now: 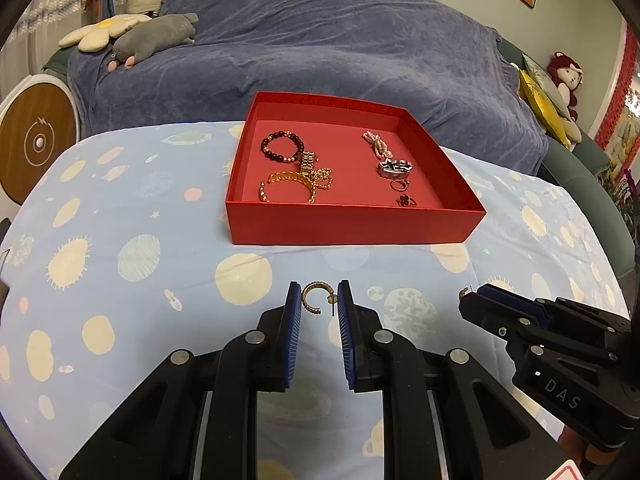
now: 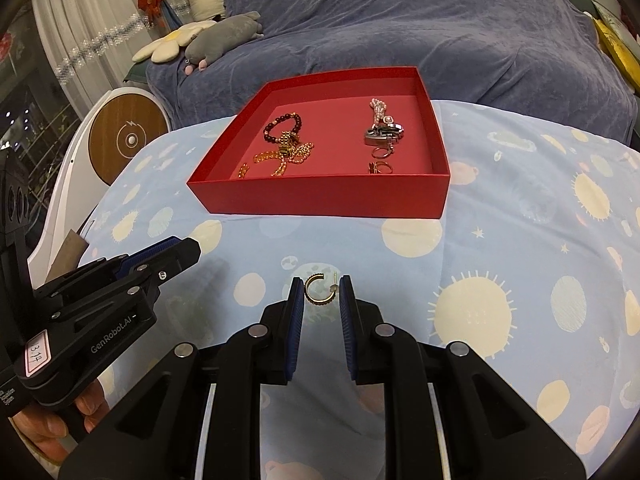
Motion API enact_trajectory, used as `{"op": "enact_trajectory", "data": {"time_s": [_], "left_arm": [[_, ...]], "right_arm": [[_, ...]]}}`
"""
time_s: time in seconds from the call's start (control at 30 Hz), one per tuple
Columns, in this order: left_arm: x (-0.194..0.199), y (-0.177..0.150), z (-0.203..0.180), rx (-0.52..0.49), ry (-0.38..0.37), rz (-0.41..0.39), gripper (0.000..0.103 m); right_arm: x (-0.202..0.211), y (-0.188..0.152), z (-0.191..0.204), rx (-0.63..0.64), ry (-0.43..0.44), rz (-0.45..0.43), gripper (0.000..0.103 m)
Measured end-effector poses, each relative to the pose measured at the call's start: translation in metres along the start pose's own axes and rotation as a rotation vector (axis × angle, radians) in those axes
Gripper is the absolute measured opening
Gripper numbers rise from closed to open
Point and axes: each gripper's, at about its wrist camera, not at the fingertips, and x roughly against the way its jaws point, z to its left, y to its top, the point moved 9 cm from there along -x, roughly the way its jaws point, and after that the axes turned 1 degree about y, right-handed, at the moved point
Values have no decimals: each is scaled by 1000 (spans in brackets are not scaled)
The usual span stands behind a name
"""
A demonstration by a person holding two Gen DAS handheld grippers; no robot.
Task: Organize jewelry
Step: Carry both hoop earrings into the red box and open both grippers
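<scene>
A gold hoop earring [image 1: 314, 297] lies on the planet-print cloth between my left gripper's [image 1: 319, 300] open fingers. A second gold hoop earring [image 2: 322, 289] lies between my right gripper's [image 2: 321, 294] open fingers; neither earring is gripped. The right gripper also shows in the left wrist view [image 1: 486, 294], and the left gripper in the right wrist view [image 2: 176, 254]. Behind stands an open red box [image 1: 348, 226] holding a dark bead bracelet [image 1: 280, 146], gold bracelets and chain [image 1: 304, 178], a pink bead strand [image 1: 376, 144], a silver piece [image 1: 394, 168] and small rings [image 1: 402, 194].
The table is covered with a light blue cloth with planets [image 1: 140, 260]. Behind it is a sofa under a blue-grey throw [image 1: 320, 52] with plush toys [image 1: 156, 36]. A round white and wood device [image 1: 36, 140] stands at the left.
</scene>
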Motion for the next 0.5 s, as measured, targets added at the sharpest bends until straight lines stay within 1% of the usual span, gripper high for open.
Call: {"op": "enact_trajectory", "data": {"time_s": [0.5], "left_arm": [[-3, -1, 1, -9, 7, 2, 15]], "right_arm": [[-1, 0, 2, 1, 0, 0, 17]]}}
